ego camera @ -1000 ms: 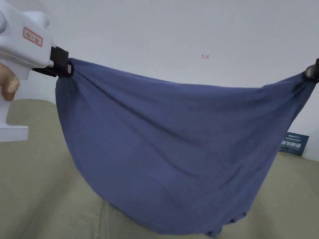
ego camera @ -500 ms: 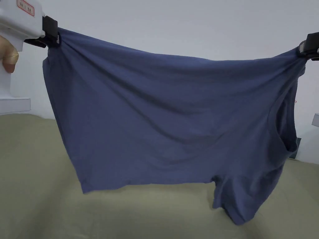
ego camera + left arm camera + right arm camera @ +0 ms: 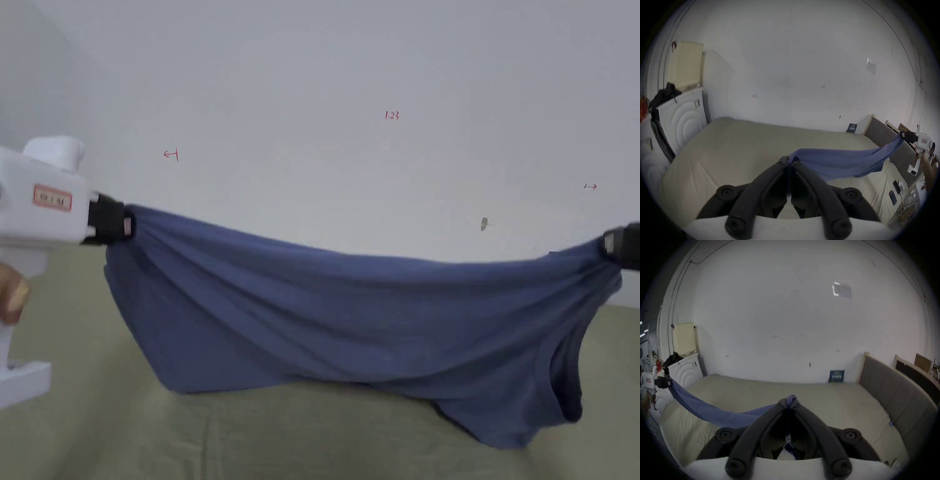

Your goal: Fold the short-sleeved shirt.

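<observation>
A blue short-sleeved shirt point(image 3: 350, 319) hangs stretched sideways between my two grippers, its lower part resting on the beige bed point(image 3: 300, 437). My left gripper point(image 3: 128, 225) is shut on the shirt's left corner; in the left gripper view the jaws point(image 3: 789, 160) pinch the cloth point(image 3: 834, 160) running off to the right. My right gripper point(image 3: 609, 245) is shut on the right corner, with a tuft of cloth point(image 3: 791, 397) poking out between its tips point(image 3: 789, 404). A sleeve opening point(image 3: 565, 381) droops at the lower right.
The beige bed point(image 3: 818, 402) runs to a white wall point(image 3: 375, 125). A grey padded headboard point(image 3: 893, 389) bounds the right side. A white appliance point(image 3: 682, 123) with dark clothes on top stands at the left. A small dark blue book point(image 3: 836, 376) leans against the wall.
Both grippers have come down with the shirt. Its hem and sleeve, hanging free above the bed half a second ago, now lie on the bed. The head camera has tilted upward.
</observation>
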`<state>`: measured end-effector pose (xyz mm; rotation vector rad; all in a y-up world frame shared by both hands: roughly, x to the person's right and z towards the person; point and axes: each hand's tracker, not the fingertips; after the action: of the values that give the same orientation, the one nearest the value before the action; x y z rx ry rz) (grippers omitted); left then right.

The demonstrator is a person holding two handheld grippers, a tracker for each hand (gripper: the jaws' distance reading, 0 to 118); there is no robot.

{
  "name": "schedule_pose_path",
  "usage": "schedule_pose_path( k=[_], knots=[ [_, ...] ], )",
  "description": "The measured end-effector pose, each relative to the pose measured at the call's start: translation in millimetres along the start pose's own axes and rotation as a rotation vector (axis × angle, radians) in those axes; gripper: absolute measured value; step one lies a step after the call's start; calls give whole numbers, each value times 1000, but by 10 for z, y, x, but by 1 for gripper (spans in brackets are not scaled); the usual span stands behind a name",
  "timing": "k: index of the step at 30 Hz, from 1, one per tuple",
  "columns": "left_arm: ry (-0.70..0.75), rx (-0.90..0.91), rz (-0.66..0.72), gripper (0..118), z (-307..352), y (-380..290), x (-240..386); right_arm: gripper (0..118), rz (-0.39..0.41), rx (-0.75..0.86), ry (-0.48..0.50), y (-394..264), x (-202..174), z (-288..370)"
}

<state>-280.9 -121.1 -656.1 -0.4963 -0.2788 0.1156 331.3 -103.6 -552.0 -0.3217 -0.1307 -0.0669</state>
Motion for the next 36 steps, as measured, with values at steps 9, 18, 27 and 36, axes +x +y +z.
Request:
schedule_pose_path(
  k=[9,18,27,36],
  knots=[
    [-29,-118,31,3,224,-1224,-240,2,-73,-152,29,-1318,177,528],
    [-68,-193,46,3,624,-2272,-349,2,-140,-202,37,-2207,204,1265],
    [-83,-247,17,3,942,-2878,-342,2,-210,-291,23,-2915,312,1623],
    [-81,-307,49,3,916,-3231,-353,3,-250,-385,-25,-3437,385,1597]
  ],
)
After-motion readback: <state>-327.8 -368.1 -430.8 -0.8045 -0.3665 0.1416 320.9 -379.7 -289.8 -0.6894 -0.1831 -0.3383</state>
